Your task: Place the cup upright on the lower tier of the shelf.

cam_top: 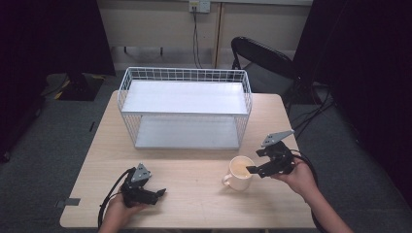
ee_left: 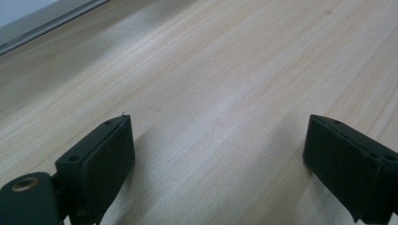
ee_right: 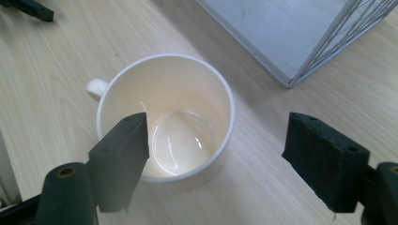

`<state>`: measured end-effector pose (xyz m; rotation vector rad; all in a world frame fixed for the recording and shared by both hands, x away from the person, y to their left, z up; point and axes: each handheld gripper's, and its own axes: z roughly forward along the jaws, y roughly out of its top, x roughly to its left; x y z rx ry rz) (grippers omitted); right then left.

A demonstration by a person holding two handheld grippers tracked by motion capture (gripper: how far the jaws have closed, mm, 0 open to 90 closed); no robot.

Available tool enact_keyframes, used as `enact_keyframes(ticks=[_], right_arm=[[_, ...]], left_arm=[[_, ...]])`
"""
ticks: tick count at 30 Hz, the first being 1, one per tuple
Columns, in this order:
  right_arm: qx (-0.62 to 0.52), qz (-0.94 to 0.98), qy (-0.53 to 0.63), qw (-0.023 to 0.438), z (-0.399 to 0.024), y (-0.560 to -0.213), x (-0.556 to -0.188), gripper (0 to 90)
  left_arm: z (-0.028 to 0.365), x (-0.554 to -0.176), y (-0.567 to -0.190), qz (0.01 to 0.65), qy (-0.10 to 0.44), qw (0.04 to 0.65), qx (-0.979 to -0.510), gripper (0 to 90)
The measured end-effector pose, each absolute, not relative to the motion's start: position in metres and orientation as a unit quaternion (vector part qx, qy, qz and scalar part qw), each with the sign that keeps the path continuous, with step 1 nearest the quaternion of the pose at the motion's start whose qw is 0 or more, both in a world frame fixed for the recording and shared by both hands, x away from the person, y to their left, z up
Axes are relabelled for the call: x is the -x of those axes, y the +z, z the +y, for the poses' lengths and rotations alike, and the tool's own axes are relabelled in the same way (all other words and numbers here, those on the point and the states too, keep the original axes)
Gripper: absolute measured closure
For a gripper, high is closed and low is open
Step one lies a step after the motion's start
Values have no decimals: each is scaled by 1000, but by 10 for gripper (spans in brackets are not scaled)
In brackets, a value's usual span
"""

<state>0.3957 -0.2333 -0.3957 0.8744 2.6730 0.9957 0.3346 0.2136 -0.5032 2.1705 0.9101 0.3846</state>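
Cream mug [ee_right: 165, 117] stands upright, its base hidden below the rim; we see the right gripper [ee_right: 220, 154] spread wide over it, gripping nothing. Near left, the left gripper [ee_left: 220, 159] gapes over bare table [ee_left: 225, 70]; its jaw bases are cut off.

Soft overhead light, dim edges, mild blur.

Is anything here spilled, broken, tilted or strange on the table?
Nothing stands out. The cream mug stands upright and empty on the table, with no spill around it. The white wire rack sits level, both shelves bare. The right gripper is open over the mug; the left gripper is open above bare wood.
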Motion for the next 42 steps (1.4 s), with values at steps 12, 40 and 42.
enact_keyframes(ticks=[12, 40, 42], right_arm=[[-319, 881, 343, 69, -230, -412, -409, 317], [-336, 887, 314, 50, -219, -429, -414, 731], [-335, 889, 309, 54, -217, -429, -413, 748]], left_arm=[[214, -335, -503, 354, 150, 369, -846, 88], [214, -335, -503, 353, 149, 369, -847, 85], [214, -335, -503, 353, 149, 369, -847, 85]])
